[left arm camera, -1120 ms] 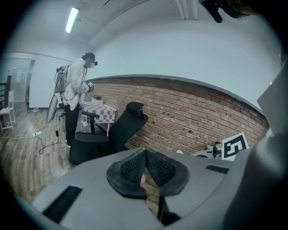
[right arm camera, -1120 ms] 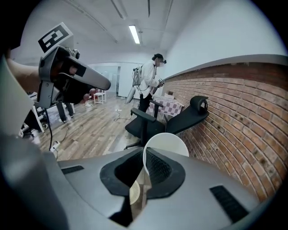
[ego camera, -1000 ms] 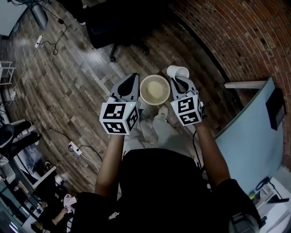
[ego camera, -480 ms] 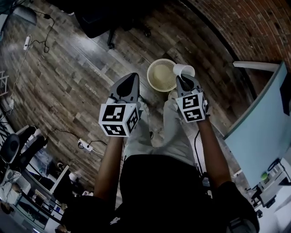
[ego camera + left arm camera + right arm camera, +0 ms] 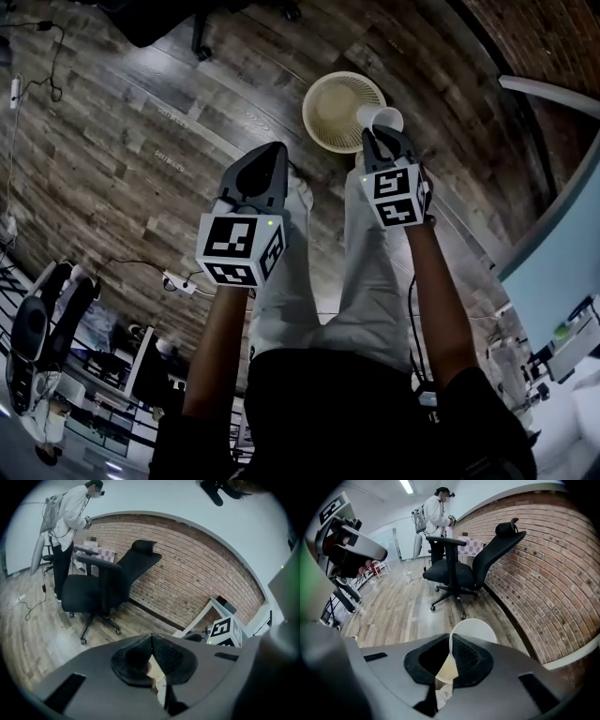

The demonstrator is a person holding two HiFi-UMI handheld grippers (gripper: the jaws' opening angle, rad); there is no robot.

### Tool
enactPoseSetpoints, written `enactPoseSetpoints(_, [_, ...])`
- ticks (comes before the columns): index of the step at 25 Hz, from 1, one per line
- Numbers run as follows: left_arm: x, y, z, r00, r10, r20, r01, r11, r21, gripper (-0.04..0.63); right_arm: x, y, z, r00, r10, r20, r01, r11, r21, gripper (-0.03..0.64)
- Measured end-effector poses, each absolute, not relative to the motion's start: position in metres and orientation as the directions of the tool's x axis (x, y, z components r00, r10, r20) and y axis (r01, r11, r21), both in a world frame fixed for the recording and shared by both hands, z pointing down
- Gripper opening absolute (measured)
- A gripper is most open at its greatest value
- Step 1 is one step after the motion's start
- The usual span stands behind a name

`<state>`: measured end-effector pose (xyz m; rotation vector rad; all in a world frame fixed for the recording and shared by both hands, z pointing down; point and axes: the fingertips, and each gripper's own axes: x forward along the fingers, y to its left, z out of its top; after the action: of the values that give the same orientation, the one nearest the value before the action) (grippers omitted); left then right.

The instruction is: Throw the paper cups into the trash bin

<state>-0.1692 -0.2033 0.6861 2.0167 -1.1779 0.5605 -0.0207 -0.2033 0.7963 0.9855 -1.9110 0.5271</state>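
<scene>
Paper cup (image 5: 386, 116): white, thin-walled, round rim, open mouth turned up towards the head camera. The right gripper (image 5: 380, 136) is clenched on one side of the cup wall, rim pinched between the dark textured pads; right gripper view shows the same pinch, cup (image 5: 471, 631) just past the tips. The cup is off the floor, over the right edge of the trash bin (image 5: 323, 112).

Trash bin: round, cream plastic, slatted mesh wall, nothing seen inside. It stands on the floor (image 5: 141, 122), near the foot of the brick wall (image 5: 553, 37).

Left gripper (image 5: 275, 152): grey shell, black pads, tips closed together with nothing between them; the left gripper view confirms it (image 5: 151, 638).

Floor is grey-brown wood plank, matte, with cables along the left edge. The wall is red brick. A black mesh-back office chair (image 5: 98, 588) on castors stands by the wall, and a person in a white top (image 5: 65, 513) stands behind it. A pale flat panel (image 5: 562, 244) is at the head view's right edge.

Both forearms are stretched forward and angled down. The right is further ahead, at the bin; the left is short of it, over bare floor.
</scene>
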Motion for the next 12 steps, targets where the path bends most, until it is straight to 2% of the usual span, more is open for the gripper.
enactPoseSetpoints(12, [-0.179,-0.199,0.785,0.502,-0.496,0.709,-0.865,-0.305,0.398,0.003,-0.031,-0.201,0.907,-0.265,-0.367,0.892,-0.819,0.574,-0.007,0.020])
